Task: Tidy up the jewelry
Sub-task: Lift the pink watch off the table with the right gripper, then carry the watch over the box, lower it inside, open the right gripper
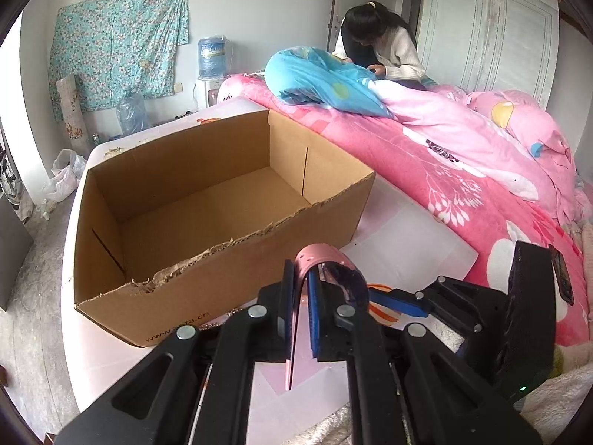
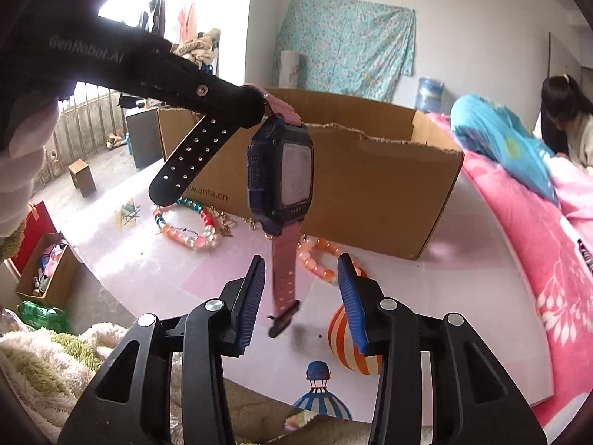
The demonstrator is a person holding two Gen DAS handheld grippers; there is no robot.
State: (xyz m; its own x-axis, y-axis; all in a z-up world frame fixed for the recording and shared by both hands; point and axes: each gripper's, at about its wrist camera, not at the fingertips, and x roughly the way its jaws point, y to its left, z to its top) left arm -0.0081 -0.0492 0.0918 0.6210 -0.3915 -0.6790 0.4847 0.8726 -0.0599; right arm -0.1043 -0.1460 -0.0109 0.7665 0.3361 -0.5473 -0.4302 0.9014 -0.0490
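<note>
Pink-strapped watch hangs pinched in left claw; right claw spread around its strap

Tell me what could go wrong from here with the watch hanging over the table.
1. The left hand-held gripper pinches only the pink strap, so the watch dangles and could slip or swing.
2. The right hand-held gripper stands open around the lower strap end; closing off-centre could miss or tug it.
3. A drop could land on the bead bracelets, short of the cardboard box.
</note>
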